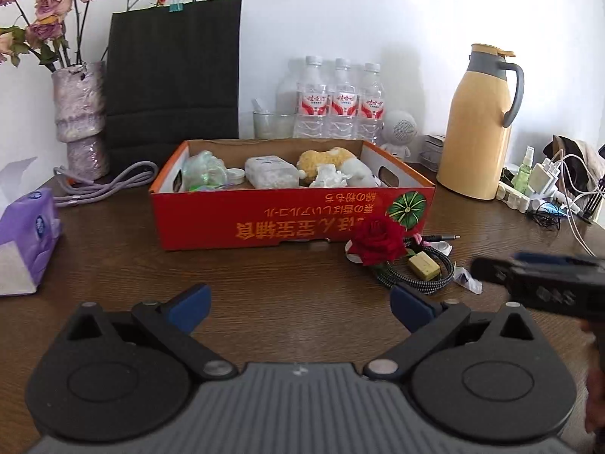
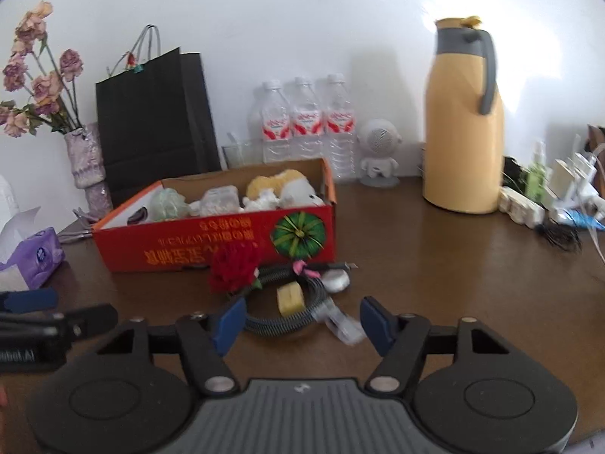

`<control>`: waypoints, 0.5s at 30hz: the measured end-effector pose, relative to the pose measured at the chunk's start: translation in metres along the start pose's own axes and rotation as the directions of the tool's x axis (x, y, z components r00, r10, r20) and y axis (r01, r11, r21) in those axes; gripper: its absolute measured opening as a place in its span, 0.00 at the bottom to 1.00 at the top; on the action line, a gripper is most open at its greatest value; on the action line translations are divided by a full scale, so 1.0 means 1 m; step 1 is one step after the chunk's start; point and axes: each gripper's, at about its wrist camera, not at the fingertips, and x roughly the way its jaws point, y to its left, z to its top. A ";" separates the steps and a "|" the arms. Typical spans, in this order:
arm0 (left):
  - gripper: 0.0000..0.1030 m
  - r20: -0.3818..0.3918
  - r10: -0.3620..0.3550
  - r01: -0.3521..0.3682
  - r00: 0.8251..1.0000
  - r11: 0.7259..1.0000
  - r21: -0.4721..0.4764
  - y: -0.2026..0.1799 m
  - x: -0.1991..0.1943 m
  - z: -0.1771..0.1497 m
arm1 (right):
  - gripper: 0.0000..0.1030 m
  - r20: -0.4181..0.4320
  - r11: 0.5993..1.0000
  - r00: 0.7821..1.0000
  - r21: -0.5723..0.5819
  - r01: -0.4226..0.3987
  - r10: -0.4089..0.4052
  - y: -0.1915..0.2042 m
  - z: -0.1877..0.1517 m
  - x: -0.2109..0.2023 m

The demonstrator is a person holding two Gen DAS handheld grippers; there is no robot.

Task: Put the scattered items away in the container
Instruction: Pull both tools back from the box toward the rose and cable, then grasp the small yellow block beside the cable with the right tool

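Observation:
A red cardboard box (image 1: 264,223) (image 2: 181,249) sits mid-table, holding plush toys and small packages. In front of its right corner lie a red rose (image 1: 378,240) (image 2: 234,268), a coiled braided cable (image 1: 412,276) (image 2: 280,321), a yellow block (image 1: 423,265) (image 2: 290,298) and a clear plastic wrapper (image 1: 469,278) (image 2: 342,325). My left gripper (image 1: 300,304) is open and empty, low over bare table in front of the box. My right gripper (image 2: 302,323) is open and empty, just short of the cable and wrapper; it shows at the right in the left wrist view (image 1: 537,276).
A yellow thermos jug (image 1: 480,121) (image 2: 463,117), water bottles (image 1: 340,98), a black paper bag (image 1: 174,75), a vase of dried flowers (image 1: 81,117), a purple tissue pack (image 1: 26,238) and chargers with cables (image 1: 548,185) ring the brown table (image 1: 264,283).

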 end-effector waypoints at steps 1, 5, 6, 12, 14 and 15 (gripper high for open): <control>1.00 -0.008 0.002 -0.002 1.000 1.000 -0.001 0.000 0.003 -0.001 | 0.57 -0.017 1.000 1.000 -0.019 -0.002 0.002 0.004 0.005 0.009; 1.00 -0.032 0.008 -0.009 0.999 1.000 -0.016 0.005 0.010 -0.003 | 0.29 -0.082 0.988 0.997 -0.157 -0.002 -0.011 0.021 0.013 0.056; 1.00 -0.036 0.011 -0.012 0.999 1.000 -0.021 0.008 0.011 -0.004 | 0.24 -0.111 0.981 0.993 -0.193 0.005 -0.027 0.024 0.012 0.067; 1.00 -0.038 0.011 -0.011 0.999 1.000 -0.002 0.013 0.020 -0.005 | 0.21 -0.127 0.975 0.990 -0.218 0.038 -0.067 0.026 0.006 0.087; 1.00 -0.038 -0.002 0.002 0.999 1.000 0.010 0.009 0.022 -0.006 | 0.18 -0.140 0.982 0.989 -0.188 0.011 -0.038 0.020 0.005 0.090; 1.00 -0.041 -0.008 0.008 0.999 1.000 0.015 0.007 0.022 -0.006 | 0.16 -0.147 0.986 0.989 -0.168 -0.001 -0.024 0.017 0.007 0.089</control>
